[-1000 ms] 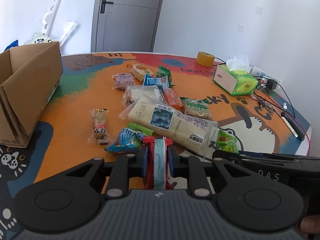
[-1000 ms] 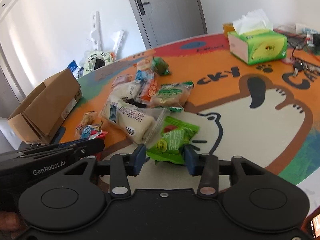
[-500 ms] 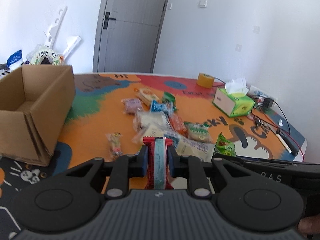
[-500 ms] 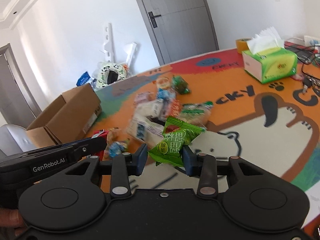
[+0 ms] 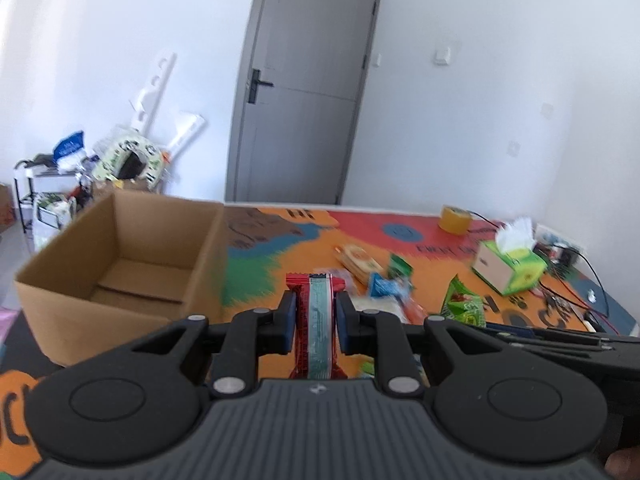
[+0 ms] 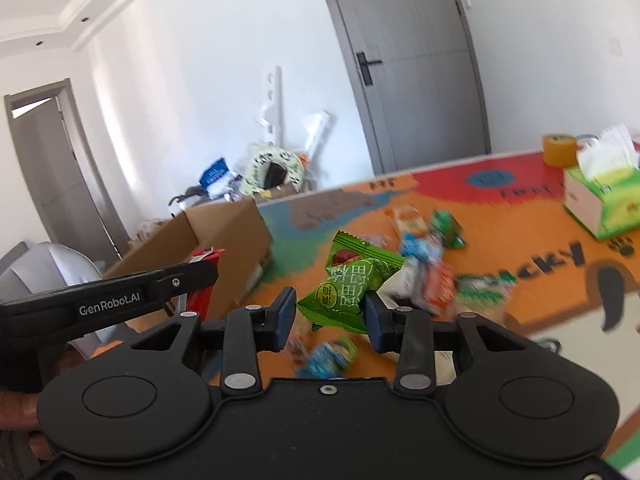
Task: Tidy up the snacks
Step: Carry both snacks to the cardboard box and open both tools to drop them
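Note:
My left gripper (image 5: pixel 316 316) is shut on a red snack packet with a pale blue stripe (image 5: pixel 315 320) and holds it in the air, right of the open cardboard box (image 5: pixel 120 264). My right gripper (image 6: pixel 330 318) is shut on a green snack packet (image 6: pixel 348 284), lifted above the table. The green packet also shows in the left wrist view (image 5: pixel 462 304). The left gripper (image 6: pixel 200 270) shows in the right wrist view, in front of the box (image 6: pixel 224 248). A pile of loose snack packets (image 6: pixel 424 256) lies on the colourful table mat (image 5: pixel 304 224).
A green tissue box (image 5: pixel 508 264) and a yellow tape roll (image 5: pixel 454 218) stand at the far right of the table, with cables (image 5: pixel 576 280) beside them. A grey door (image 5: pixel 304 108) and floor clutter (image 5: pixel 124 160) lie beyond the table.
Both grippers have risen and moved left toward the cardboard box, each still holding its packet. The box's inside has come into view.

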{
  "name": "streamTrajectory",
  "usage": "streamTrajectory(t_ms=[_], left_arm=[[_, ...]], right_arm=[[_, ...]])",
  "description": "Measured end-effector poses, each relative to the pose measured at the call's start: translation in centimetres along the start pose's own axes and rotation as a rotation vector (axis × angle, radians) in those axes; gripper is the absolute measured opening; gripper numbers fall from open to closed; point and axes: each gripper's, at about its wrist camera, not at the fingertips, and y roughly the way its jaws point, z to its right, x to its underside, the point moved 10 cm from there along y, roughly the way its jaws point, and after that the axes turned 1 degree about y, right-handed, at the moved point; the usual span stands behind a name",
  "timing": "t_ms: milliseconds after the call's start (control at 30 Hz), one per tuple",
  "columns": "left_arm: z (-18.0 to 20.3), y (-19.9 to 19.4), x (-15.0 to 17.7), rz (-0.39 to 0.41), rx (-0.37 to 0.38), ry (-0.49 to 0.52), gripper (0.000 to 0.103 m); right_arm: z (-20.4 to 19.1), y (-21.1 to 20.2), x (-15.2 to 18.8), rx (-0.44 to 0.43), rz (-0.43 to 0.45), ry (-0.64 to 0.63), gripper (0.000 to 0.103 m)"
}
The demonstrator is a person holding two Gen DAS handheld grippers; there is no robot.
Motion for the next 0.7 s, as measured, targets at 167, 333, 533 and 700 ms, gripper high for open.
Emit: streamTrajectory(t_ms=[167, 333, 533, 700], left_arm=[[-1.7, -0.6, -1.1, 0.029, -0.033, -0.005, 0.019], [-3.1, -0.7, -2.1, 0.044, -0.05, -0.007, 0.019], [-5.4, -1.2, -3.5, 0.073, -0.08, -0.019, 0.02], [-8.7, -1.4, -4.7, 0.089, -0.124, -0.058, 0.02]], right_arm=[[-1.5, 0.9, -1.1, -0.041, 0.02, -0.007, 0.036], [-2.9, 1.9, -1.9, -0.067, 0.032, -0.015, 0.035], [-4.9, 3.4, -2.9, -0.118, 0.043, -0.023, 0.035], [-7.3, 4.6, -3.8, -0.166, 0.045, -0.034, 0.035]])
